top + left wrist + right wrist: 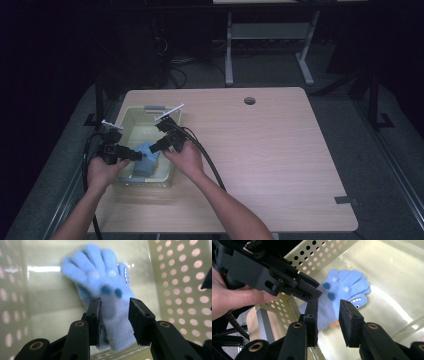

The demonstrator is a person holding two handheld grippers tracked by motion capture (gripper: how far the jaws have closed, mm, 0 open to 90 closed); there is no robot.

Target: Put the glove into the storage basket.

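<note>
Blue glove (110, 307) sits between both grippers' parted fingers; right gripper view shows its shark print.

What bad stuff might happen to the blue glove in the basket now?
1. The left gripper has only the cuff of the blue glove between its open jaws, so the glove might slip out when lifted.
2. The right gripper sits very close to the left one above the glove, so the two may bump.
3. Both work inside the pale basket, so a jaw could catch its holed wall.
</note>
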